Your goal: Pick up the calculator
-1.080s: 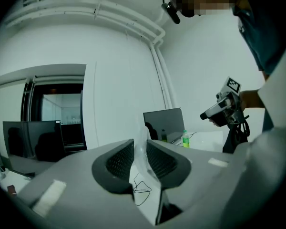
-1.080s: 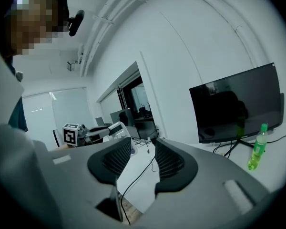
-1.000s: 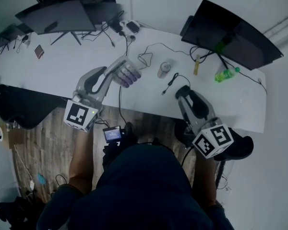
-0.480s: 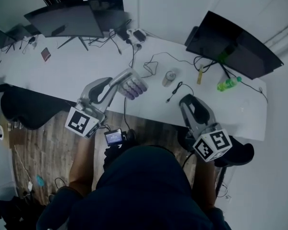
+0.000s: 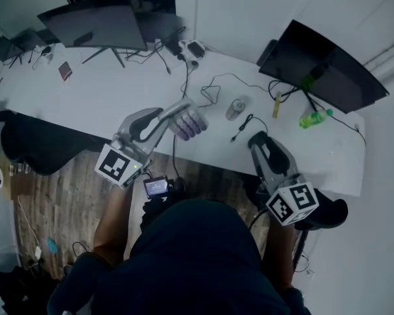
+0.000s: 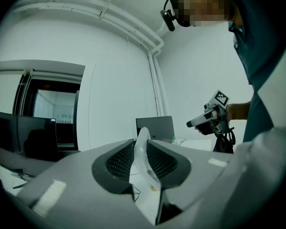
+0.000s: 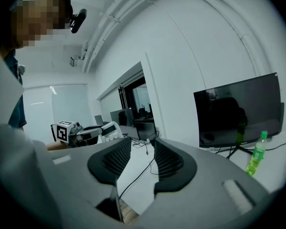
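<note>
Jaws of the left gripper (image 6: 142,146) are clamped on the thin pale edge of a white flat calculator with purplish keys (image 6: 143,161), seen edge-on between the ribbed black pads. From the head view, the left gripper (image 5: 176,114) reaches over the near part of a long white desk (image 5: 105,97), and the calculator (image 5: 189,123) sticks out past its tips, keys facing up. From the right gripper view it appears clear of the desk surface (image 7: 112,128).

Right gripper (image 7: 142,149): jaws spread, with only desk top and a thin black cable (image 7: 138,175) showing through the gap. In the head view it sits at the desk's front edge (image 5: 258,140), well apart from the calculator.

Also on the desk:
- a silvery drinks can (image 5: 235,108), between the two grippers and farther back
- a green plastic bottle (image 5: 313,117), lying by the foot of a black flat monitor (image 5: 322,64)
- a second dark monitor (image 5: 95,25) at the far left
</note>
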The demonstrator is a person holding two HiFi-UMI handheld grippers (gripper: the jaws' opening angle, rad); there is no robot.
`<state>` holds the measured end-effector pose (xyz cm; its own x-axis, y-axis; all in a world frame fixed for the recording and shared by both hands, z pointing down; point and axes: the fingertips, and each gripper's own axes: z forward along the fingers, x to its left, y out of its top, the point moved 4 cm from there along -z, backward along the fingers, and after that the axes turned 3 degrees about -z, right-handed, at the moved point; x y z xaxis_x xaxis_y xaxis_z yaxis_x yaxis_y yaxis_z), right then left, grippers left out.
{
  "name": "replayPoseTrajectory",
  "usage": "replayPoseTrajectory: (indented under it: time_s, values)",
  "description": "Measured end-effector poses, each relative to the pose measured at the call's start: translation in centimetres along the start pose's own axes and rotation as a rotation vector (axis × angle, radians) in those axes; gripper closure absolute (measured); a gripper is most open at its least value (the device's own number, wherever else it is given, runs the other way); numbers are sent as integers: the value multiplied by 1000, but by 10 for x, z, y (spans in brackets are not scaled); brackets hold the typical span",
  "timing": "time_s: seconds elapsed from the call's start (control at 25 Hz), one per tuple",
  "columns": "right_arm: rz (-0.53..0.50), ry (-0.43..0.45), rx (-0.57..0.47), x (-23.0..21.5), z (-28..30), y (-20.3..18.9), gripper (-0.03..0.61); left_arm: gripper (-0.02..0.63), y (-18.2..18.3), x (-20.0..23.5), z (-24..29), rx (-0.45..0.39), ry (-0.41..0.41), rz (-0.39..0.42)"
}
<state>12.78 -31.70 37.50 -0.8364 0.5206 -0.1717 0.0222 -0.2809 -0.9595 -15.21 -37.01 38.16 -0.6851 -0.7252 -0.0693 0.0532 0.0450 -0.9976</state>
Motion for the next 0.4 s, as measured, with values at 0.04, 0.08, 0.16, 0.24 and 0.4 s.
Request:
replayPoseTrajectory:
  time_s: [0.04, 0.08, 0.16, 0.24, 0.4]
  values:
    - [1, -5, 1, 0, -1, 0, 431, 535, 0, 0, 1, -2, -6, 0]
    - [2, -9, 1, 0, -1, -1, 431, 535, -1, 0, 1, -4, -12, -1]
    - [4, -16, 1, 0, -2, -2, 431, 535, -2, 1, 3, -4, -19, -2]
    - [4, -20, 0, 1, -1, -4, 431, 535, -4, 2, 4, 1, -23, 1]
    - [2, -28, -2, 1, 2, -6, 432, 535, -10, 6, 6, 3, -33, 5]
